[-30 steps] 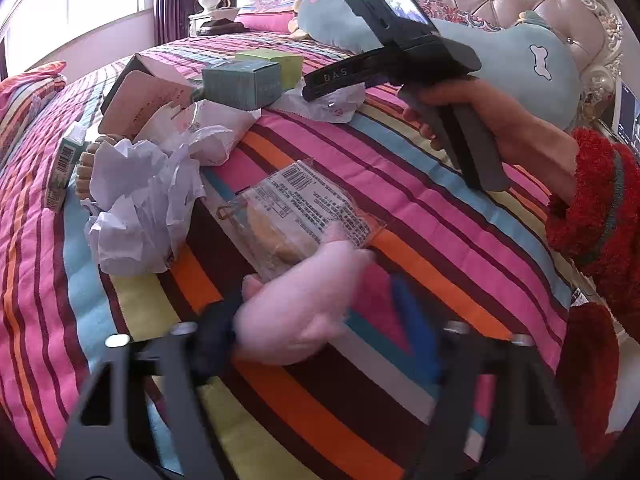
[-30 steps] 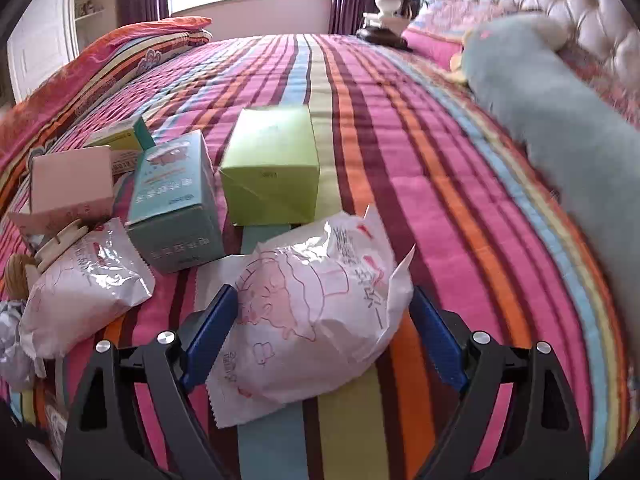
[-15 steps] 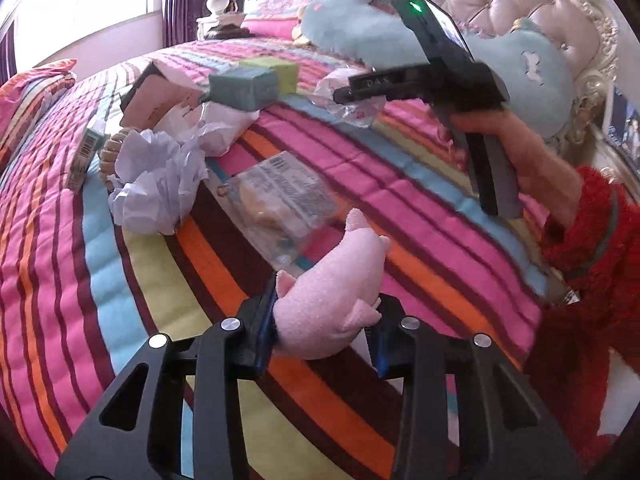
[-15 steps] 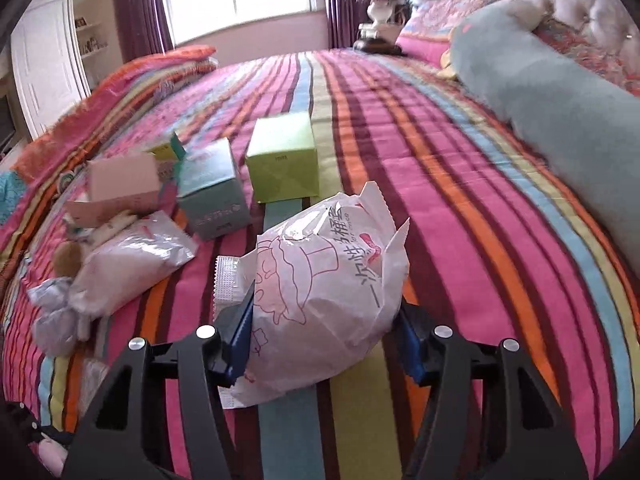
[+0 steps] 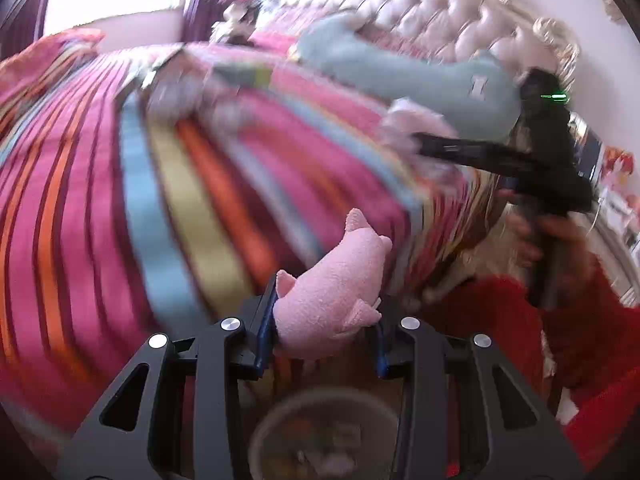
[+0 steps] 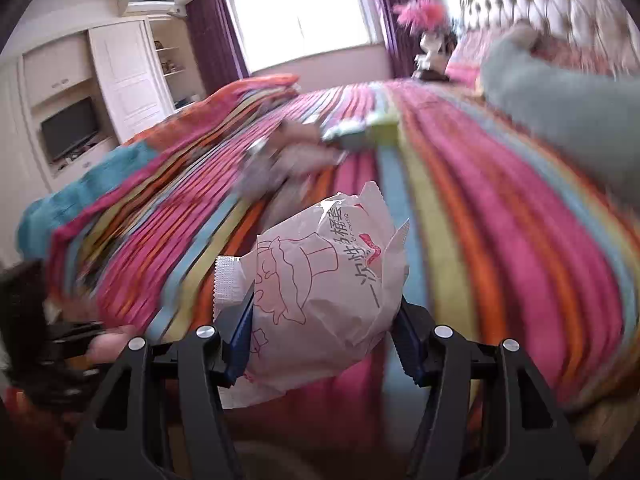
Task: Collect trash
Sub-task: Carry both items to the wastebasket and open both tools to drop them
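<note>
Bed (image 6: 500,208) edge is cleared: carry step. Right gripper (image 6: 324,328) pinches the white wrapper bag (image 6: 320,292); left gripper (image 5: 326,324) pinches a pink plush pig (image 5: 332,280) above a blurred bin (image 5: 324,432). Next, I judge: spread the fingers over it.

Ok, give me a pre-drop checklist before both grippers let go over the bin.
1. Left gripper clamped on the pink plush pig: ok.
2. Right gripper clamped on the white wrapper: ok.
3. Both loads lifted off the striped bed cover: ok.
4. Bin under the left gripper: ok, a round rim shows below, blurred.
5. Bin under the right gripper: cannot tell.
6. The pig really is trash: cannot tell.
</note>
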A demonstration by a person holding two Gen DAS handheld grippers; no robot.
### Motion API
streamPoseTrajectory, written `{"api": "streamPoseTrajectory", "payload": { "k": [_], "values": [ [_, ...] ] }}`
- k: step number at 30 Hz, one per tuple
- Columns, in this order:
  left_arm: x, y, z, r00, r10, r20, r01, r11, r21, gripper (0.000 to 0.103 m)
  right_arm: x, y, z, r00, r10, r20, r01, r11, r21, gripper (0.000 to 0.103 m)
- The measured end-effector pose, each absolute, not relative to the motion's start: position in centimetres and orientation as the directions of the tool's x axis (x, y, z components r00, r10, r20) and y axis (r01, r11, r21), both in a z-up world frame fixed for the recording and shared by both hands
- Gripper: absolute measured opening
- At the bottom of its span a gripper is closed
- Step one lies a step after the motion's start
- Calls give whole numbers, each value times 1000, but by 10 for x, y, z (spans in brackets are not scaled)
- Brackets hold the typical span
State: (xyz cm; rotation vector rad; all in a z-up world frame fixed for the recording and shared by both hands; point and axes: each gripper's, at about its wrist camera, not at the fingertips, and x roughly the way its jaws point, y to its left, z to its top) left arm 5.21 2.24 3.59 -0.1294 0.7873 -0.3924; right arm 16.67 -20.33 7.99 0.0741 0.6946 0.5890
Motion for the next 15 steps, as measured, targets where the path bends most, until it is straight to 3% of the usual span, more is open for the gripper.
{"api": "streamPoseTrajectory", "payload": {
  "k": [7, 12, 15],
  "values": [
    [-24, 13, -55, 486, -327, -811, 131, 944, -302, 37, 69, -185, -6, 419, 502, -756, -485, 828, 281, 57],
    [-36, 7, -103, 382, -335, -861, 54, 938, -341, 37, 46, -168, -81, 255, 395, -883, -437, 861, 259, 57],
    [-38, -3, -123, 318, -338, -886, 54, 939, -339, 37, 45, -157, -103, 179, 371, -911, -435, 861, 265, 57]
  ]
}}
